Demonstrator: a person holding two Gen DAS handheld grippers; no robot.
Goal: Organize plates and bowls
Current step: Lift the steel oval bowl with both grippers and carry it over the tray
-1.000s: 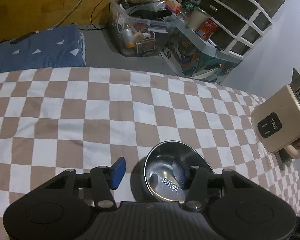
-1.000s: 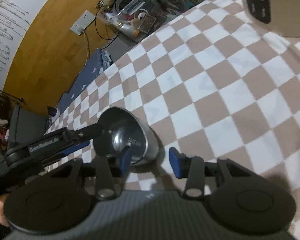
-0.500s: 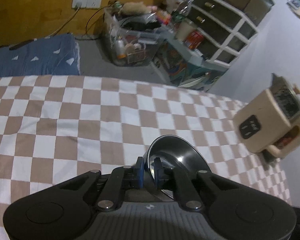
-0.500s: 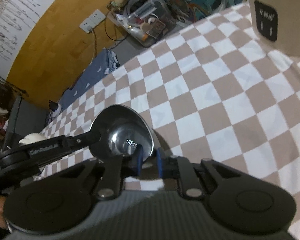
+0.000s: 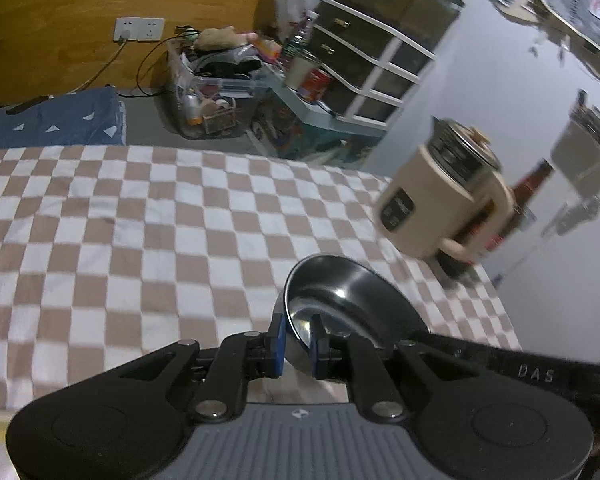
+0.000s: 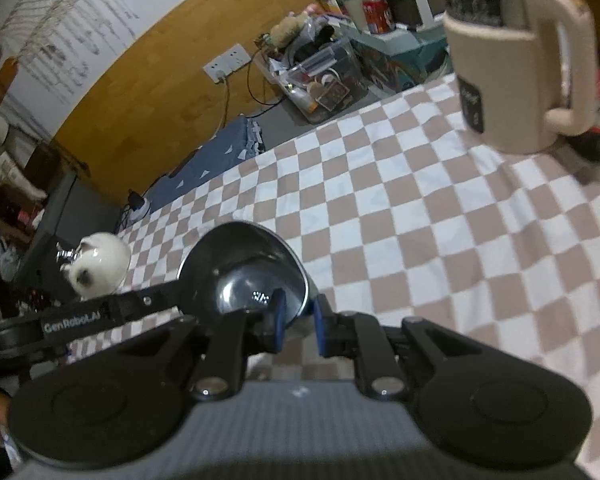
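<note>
Spread wide under everything: a brown-and-white checked bench (image 5: 148,216) cloth. Far right on it, a beige electric kettle (image 5: 432,204), handle turned right. Near centre, a round steel bowl (image 5: 340,300), no long axis, mouth tipped up and toward the cameras. Clamped on its left rim, the left gripper (image 5: 296,340) fingers; pinched on its right rim, the right gripper (image 6: 298,326) fingers.
</note>
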